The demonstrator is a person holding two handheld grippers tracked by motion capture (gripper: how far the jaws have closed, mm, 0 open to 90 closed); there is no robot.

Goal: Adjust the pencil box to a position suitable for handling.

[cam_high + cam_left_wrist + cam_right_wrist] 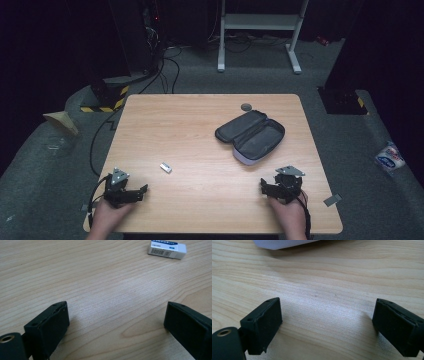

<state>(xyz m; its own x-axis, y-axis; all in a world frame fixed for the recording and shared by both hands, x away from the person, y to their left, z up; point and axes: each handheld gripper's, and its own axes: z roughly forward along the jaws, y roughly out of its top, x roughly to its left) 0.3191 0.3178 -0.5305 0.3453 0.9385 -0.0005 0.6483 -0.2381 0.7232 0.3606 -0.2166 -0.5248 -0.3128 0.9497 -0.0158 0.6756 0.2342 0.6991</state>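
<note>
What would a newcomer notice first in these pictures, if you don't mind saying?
Probably the open pencil case, dark inside with a pale shell, lying right of centre on the wooden table. Next, the small white eraser lying alone, left of the case and nearer the person. Then the left gripper and right gripper near the table's front edge, both with jaws open and nothing between them.

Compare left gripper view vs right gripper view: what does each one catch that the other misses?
Left gripper view alone: a small white rectangular eraser in a printed sleeve with a barcode, lying flat ahead of the left claw.
Right gripper view alone: the pale grey fabric edge of the open pencil case, ahead of the right claw.
Shared: the light wood-grain table, and black jaws standing wide apart with nothing between them.
</note>
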